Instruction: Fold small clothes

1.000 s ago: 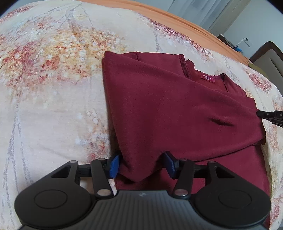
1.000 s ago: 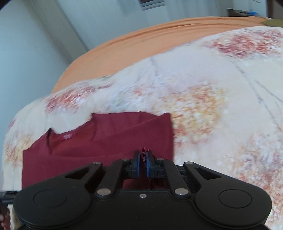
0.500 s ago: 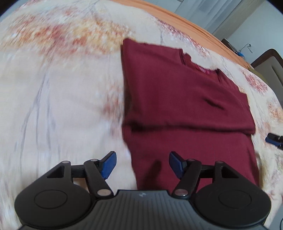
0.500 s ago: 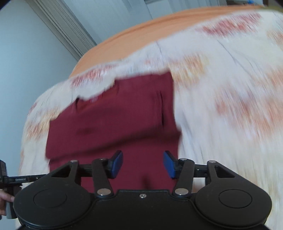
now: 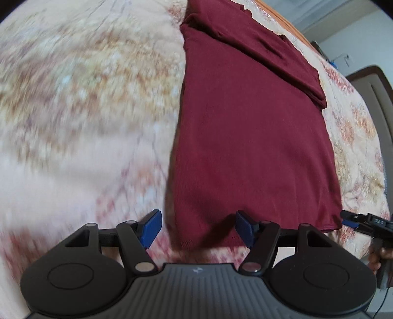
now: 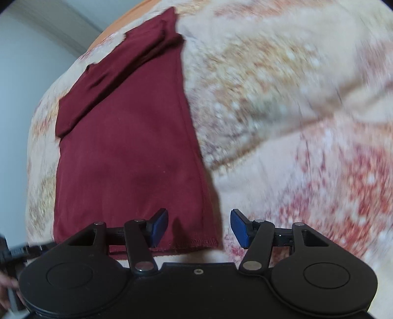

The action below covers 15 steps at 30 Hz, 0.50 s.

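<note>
Left wrist view: maroon garment [image 5: 250,137] lies flat on floral bedspread [image 5: 86,98]; thin, limp knit, light; left gripper [image 5: 197,228] jaws wide, just opened, empty over near hem corner; right gripper [image 6: 199,228] likewise; pinch the hem corners.

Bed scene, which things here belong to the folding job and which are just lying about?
Part of the job:
maroon garment, lying flat
left gripper, open
right gripper, open

Just there:
floral bedspread
orange sheet
headboard
</note>
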{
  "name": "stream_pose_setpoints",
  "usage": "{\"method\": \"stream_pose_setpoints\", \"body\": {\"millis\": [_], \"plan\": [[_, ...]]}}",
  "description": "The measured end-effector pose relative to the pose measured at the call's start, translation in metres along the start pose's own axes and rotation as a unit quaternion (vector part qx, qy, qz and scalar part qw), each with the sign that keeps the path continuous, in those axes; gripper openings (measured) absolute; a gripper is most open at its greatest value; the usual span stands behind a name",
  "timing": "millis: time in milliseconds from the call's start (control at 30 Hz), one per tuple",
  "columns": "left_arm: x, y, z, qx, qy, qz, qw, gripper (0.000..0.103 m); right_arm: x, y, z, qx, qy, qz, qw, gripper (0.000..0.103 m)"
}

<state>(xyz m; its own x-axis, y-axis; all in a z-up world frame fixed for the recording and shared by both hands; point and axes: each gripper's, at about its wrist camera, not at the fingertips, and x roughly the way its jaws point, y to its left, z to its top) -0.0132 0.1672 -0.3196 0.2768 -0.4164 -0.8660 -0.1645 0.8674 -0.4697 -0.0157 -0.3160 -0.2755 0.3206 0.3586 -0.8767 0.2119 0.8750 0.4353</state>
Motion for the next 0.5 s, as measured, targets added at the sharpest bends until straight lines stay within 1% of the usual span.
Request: {"method": "stream_pose_setpoints", "body": {"millis": [33,67,100,133,167,233,267,300,333,367,400,433,467,500], "plan": [[0.001,0.001,-0.004,-0.007,-0.004,-0.004,1.0,0.071,0.004,-0.005,-0.002,0.023,0.006,0.007,1.0,0.049],[0.002,0.001,-0.007,-0.015,-0.008,-0.006,0.9998,0.071,0.009,-0.009,-0.002,0.046,0.019,0.014,0.999,0.033],[0.004,0.003,-0.009,-0.026,-0.009,-0.005,0.9996,0.071,0.014,-0.01,-0.001,0.055,0.034,0.016,0.998,0.022],[0.006,0.005,-0.012,-0.04,-0.007,-0.008,0.9991,0.07,0.016,-0.007,0.001,0.053,0.042,0.014,0.998,0.017],[0.009,0.007,-0.012,-0.057,-0.008,-0.011,0.9983,0.069,0.018,-0.004,0.003,0.048,0.049,0.012,0.998,0.015],[0.01,0.012,-0.013,-0.09,-0.016,-0.019,0.9956,0.064,0.017,0.004,0.007,0.023,0.067,0.014,0.997,0.013],[0.011,0.015,-0.012,-0.107,-0.02,-0.026,0.9937,0.055,0.015,0.007,0.009,0.009,0.074,0.016,0.997,0.012],[0.01,0.017,-0.012,-0.122,-0.024,-0.031,0.9918,0.04,0.012,0.009,0.011,-0.002,0.081,0.02,0.997,0.012],[0.008,0.018,-0.013,-0.13,-0.027,-0.035,0.9906,0.033,0.009,0.01,0.015,-0.009,0.087,0.027,0.996,0.011],[0.004,0.019,-0.014,-0.129,-0.03,-0.038,0.9905,0.018,0.004,0.01,0.019,-0.008,0.092,0.042,0.995,0.011],[-0.002,0.02,-0.016,-0.122,-0.034,-0.038,0.9912,0.013,-0.004,0.007,0.022,0.002,0.096,0.068,0.993,0.011],[-0.008,0.018,-0.017,-0.115,-0.041,-0.035,0.9919,0.012,-0.011,0.003,0.024,0.023,0.096,0.101,0.99,0.01],[-0.018,0.018,-0.019,-0.111,-0.05,-0.041,0.9917,0.009,-0.02,-0.001,0.026,0.041,0.091,0.129,0.987,0.01],[-0.026,0.017,-0.021,-0.111,-0.06,-0.051,0.9906,0.008,-0.027,-0.006,0.028,0.059,0.086,0.148,0.983,0.01]]}}
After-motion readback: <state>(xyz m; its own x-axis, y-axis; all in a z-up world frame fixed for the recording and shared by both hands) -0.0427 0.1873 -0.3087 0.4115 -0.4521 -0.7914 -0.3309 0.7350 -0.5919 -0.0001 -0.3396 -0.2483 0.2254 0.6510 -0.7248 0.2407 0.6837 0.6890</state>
